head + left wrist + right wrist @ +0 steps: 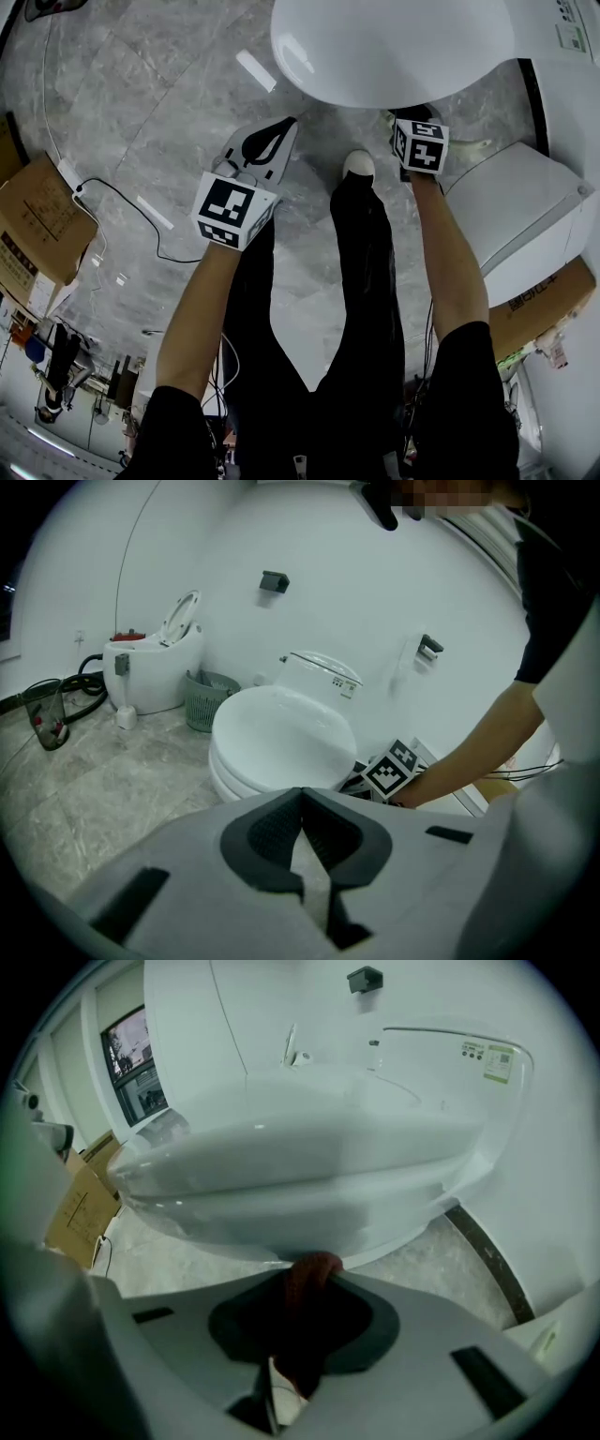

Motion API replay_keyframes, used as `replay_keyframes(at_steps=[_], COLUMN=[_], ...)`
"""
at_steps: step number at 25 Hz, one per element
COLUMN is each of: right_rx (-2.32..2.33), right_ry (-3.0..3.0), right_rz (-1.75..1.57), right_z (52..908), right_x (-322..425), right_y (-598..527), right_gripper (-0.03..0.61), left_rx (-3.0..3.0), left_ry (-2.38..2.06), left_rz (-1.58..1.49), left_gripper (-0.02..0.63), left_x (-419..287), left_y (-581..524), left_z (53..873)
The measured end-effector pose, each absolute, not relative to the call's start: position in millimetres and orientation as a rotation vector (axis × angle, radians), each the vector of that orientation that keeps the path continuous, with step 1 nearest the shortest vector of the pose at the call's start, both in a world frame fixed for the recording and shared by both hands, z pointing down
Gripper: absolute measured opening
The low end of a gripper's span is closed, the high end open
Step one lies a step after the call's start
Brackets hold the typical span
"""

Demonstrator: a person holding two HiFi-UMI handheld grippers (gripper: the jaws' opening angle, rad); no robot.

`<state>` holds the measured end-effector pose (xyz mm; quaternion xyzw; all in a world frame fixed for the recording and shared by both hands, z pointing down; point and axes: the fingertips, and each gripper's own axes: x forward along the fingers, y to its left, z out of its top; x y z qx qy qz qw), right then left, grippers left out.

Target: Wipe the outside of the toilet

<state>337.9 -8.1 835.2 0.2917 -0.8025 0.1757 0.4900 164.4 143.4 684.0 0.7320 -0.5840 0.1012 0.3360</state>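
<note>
Now wiping: my right tongs (312,1269) pinch reddish cloth (305,1297), pressed, I think, against underside of toilet (309,1162) bowl front; left tongs (302,797) pressed together, empty, held clear. I'd hold firm contact, sweep along curve, overlap passes.

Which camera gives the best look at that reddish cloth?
The right gripper view: the reddish cloth sits pinched in the jaws of the right gripper, close under the toilet bowl. The head view and the left gripper view show only that gripper's marker cube; the cloth is hidden in both.
</note>
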Motion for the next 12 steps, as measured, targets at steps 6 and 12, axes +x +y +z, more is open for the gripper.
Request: replay_keyframes(at_steps=[6,12], right_rx=[0.747,0.766], right_ry=[-1.938,-1.929], right_rz=[0.494,0.535], right_z=[835,837], right_x=[306,270], right_y=[33,67], right_gripper=[0.074,0.072], left_rx=[1.914,1.906], left_ry=[-1.513,-1.527], left_rz=[0.276,0.275], left_gripper=[0.003,0.003], left_x=[134,97], left_y=[166,191], left_z=[686,685])
